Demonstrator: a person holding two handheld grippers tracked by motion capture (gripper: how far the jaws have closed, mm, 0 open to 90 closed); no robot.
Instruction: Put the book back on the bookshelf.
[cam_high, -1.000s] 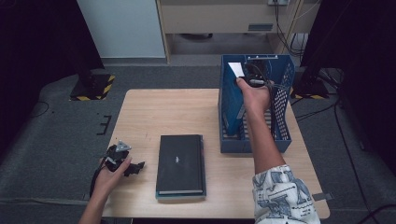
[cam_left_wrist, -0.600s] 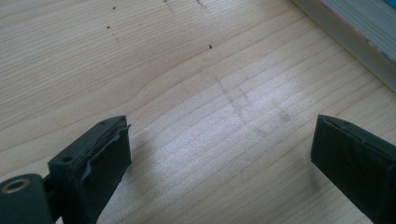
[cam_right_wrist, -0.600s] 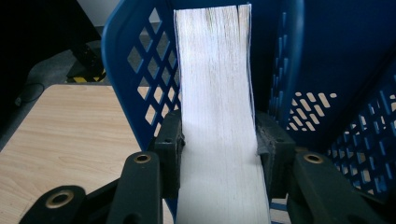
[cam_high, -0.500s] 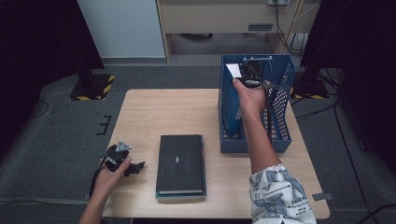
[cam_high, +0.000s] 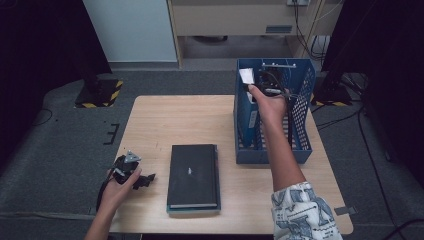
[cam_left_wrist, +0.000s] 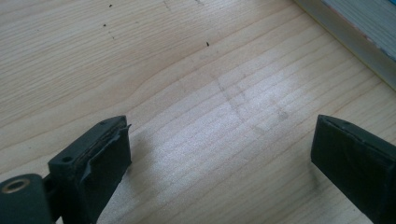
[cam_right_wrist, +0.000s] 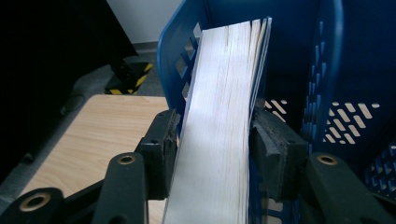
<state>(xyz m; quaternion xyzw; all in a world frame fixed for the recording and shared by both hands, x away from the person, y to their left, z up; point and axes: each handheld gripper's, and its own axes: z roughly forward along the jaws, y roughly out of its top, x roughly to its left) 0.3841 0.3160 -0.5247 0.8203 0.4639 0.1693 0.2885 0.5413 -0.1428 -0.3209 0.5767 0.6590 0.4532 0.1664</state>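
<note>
A book stands upright on edge inside the blue slotted basket (cam_high: 300, 125), against its left wall. Its white page edge (cam_high: 246, 76) shows at the top. My right gripper (cam_high: 266, 86) is shut on that book (cam_right_wrist: 219, 93), one jaw on each cover, with the page block between them. My left gripper (cam_high: 131, 170) rests low at the table's front left. In the left gripper view it (cam_left_wrist: 219, 135) is open over bare wood with nothing between its jaws. A black book (cam_high: 194, 172) lies flat at the table's front centre, on top of a teal one.
The wooden table (cam_high: 170, 125) has free room across its left and far parts. The edge of the flat books (cam_left_wrist: 359, 42) lies just beyond the left gripper. Basket walls (cam_right_wrist: 327, 70) close in around the held book. Dark stands and cables surround the table.
The right hand has carried the held book slightly farther back and to the left inside the basket. The left gripper has not moved.
</note>
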